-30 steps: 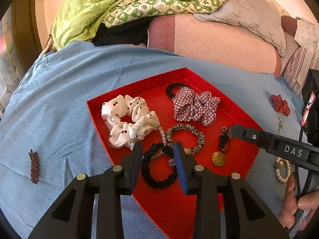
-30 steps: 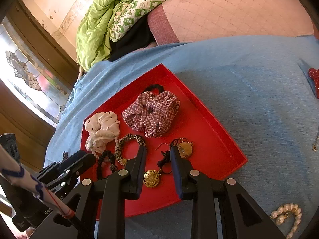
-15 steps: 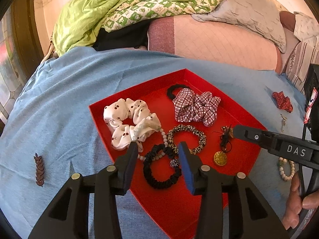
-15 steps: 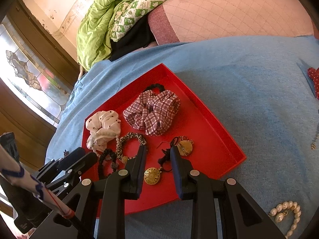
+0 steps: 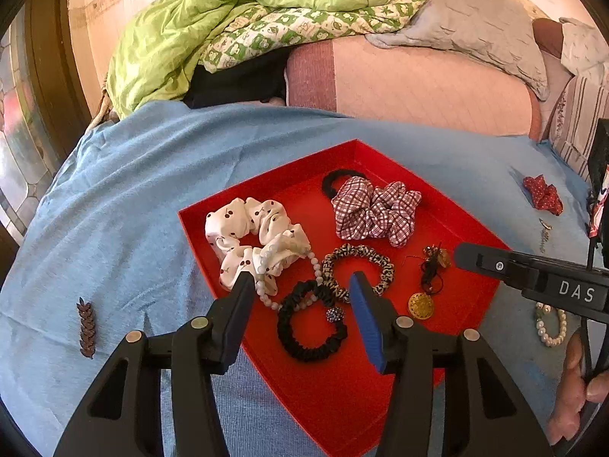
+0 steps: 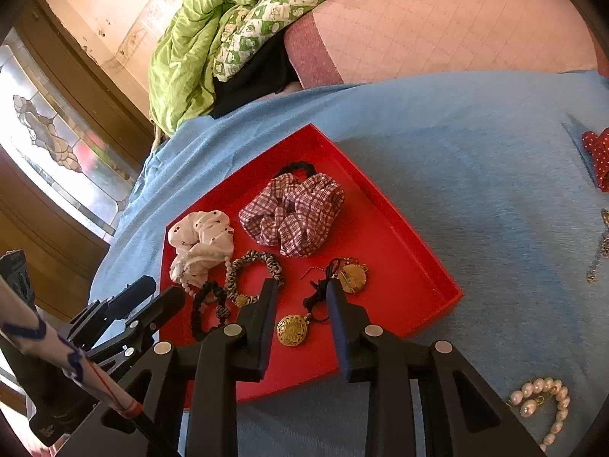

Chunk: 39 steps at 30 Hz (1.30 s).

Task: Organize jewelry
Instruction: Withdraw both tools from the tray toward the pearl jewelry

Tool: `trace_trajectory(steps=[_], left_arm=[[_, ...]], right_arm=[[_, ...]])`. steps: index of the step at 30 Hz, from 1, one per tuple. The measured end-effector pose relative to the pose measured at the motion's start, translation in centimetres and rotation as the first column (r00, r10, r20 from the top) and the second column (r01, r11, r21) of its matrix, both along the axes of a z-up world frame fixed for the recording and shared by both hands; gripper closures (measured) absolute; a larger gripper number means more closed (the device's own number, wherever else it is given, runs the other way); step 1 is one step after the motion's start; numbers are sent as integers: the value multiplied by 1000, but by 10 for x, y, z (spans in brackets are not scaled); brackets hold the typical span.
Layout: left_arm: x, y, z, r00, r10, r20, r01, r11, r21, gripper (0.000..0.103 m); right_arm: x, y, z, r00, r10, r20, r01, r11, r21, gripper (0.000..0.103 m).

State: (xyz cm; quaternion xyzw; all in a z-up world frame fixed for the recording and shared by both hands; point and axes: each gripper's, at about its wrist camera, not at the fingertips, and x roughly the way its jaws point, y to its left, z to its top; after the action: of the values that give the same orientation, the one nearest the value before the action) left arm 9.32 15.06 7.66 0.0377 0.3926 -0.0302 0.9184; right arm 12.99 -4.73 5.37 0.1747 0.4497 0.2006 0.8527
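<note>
Left wrist view: the left gripper point(image 5: 300, 297) hangs with jaws apart over the black scrunchie point(image 5: 310, 321) in the red tray point(image 5: 380, 411). The right gripper point(image 6: 298, 301), jaws parted and empty, hovers above the gold pendant point(image 6: 291, 329).

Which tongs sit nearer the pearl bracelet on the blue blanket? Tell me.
Right. The right tongs hover over the tray's near edge, beside the pearl bracelet; the left tongs hang farther left, over the black scrunchie.

A matt red tray point(image 5: 470, 224) sits on a fuzzy blue cloth point(image 5: 133, 198). Inside lie a plaid fabric scrunchie point(image 5: 375, 211), a gleaming gold metal pendant point(image 6: 291, 329), and a glossy pearl bracelet point(image 6: 544, 400) outside.
</note>
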Motion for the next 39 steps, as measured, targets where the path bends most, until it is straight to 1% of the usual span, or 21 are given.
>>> trace_trajectory(steps=[5, 15, 25, 29, 33, 37, 39], left_arm=[[-4, -5, 3, 1000, -1, 17, 0, 1000, 26, 52], [-13, -15, 9, 999, -15, 50, 13, 999, 41, 51], [-27, -33, 18, 994, -50, 98, 44, 997, 68, 51], [-35, -43, 21, 991, -68, 114, 62, 996, 60, 51], [-46, -57, 22, 988, -95, 124, 88, 994, 61, 51], [-57, -71, 22, 984, -135, 117, 130, 990, 51, 51], [-64, -79, 19, 982, -164, 90, 163, 987, 16, 51]], right_arm=[[-4, -2, 4, 1000, 0, 6, 0, 1000, -2, 73], [-16, -7, 14, 1000, 2, 20, -2, 1000, -15, 73], [-36, -28, 27, 999, -24, 38, 26, 999, -33, 73], [-48, -39, 33, 998, -43, 53, 46, 998, -46, 73], [-67, -49, 39, 995, -65, 75, 72, 994, -86, 73], [-85, -67, 43, 992, -92, 88, 103, 986, -128, 72], [-92, -83, 43, 990, -119, 75, 127, 985, -116, 72]])
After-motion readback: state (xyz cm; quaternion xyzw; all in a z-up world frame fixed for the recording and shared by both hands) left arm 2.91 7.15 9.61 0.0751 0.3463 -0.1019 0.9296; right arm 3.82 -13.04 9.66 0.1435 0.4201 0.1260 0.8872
